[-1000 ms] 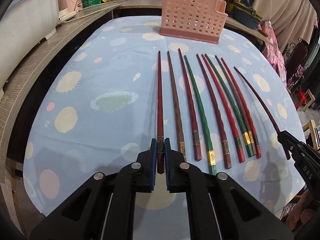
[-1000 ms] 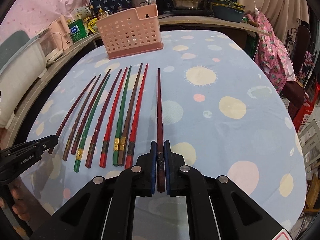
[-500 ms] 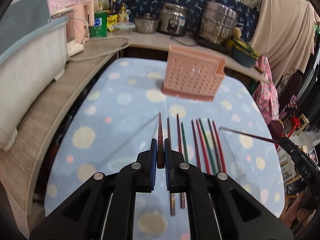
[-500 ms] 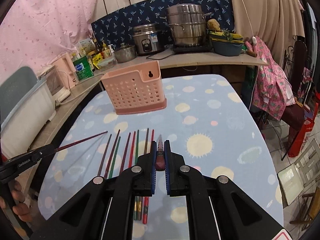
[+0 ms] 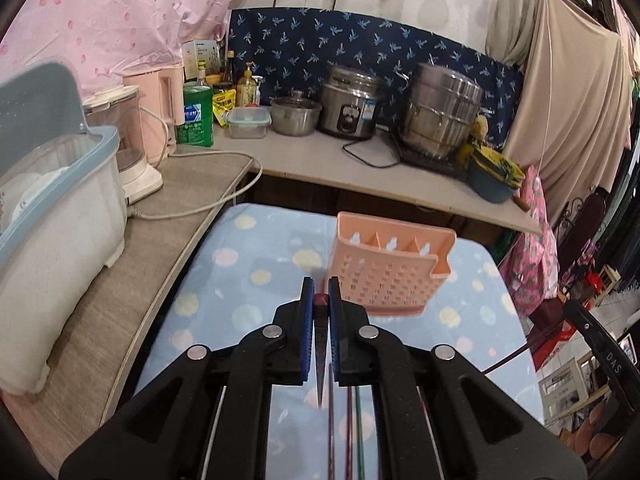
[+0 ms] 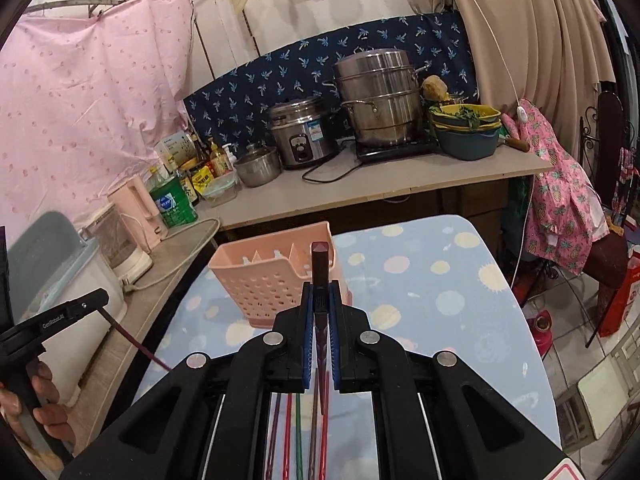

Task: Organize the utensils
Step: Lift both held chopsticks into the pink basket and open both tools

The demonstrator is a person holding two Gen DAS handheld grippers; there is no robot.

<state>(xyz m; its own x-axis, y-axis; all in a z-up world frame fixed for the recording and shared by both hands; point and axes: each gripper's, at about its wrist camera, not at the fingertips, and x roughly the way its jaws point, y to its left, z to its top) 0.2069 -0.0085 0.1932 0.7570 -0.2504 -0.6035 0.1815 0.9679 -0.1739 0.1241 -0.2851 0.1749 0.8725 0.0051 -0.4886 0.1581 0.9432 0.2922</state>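
Over the spotted counter (image 5: pixel 248 276) our left claw (image 5: pixel 321 300) and right claw (image 6: pixel 320 300) each pinch a dark red chopstick (image 6: pixel 320 264) before the pink utensil basket (image 5: pixel 384 276); more chopsticks (image 6: pixel 298 432) lie below.

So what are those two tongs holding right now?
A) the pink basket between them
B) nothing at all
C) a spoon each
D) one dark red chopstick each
D: each of the tongs, left and right, is clamped on a dark red chopstick, with the pink basket standing on the table ahead.
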